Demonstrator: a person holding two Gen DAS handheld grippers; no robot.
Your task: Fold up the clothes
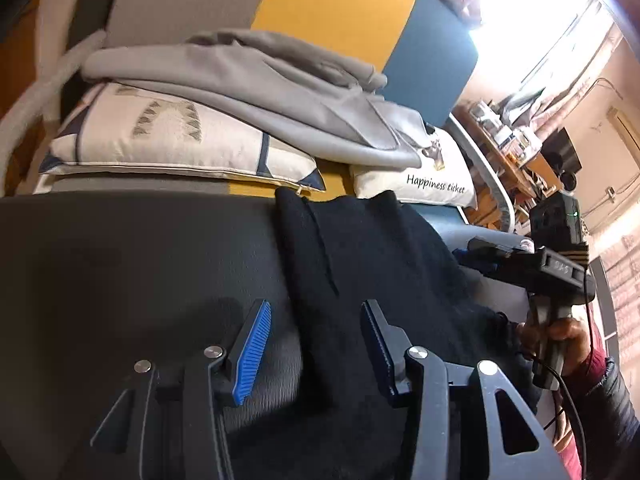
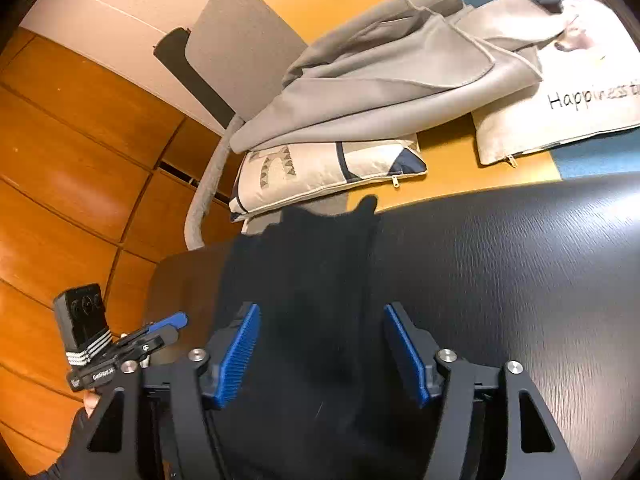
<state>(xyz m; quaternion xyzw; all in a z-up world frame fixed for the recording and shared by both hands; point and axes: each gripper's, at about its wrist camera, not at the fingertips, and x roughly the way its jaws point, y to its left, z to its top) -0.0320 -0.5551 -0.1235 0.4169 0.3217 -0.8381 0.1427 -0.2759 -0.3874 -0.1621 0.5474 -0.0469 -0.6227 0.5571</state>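
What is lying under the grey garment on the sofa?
The grey garment lies across two cushions: a patterned cushion and a white cushion with writing. The parts of both cushions beneath the cloth are covered and cannot be seen.

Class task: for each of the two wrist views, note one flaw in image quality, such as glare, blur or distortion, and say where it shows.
Left wrist view: the window is blown out to white glare at upper right. Right wrist view: fisheye bends the wood panels into curves, and a sheen lies on the dark table. In both, the black garment shows almost no detail.
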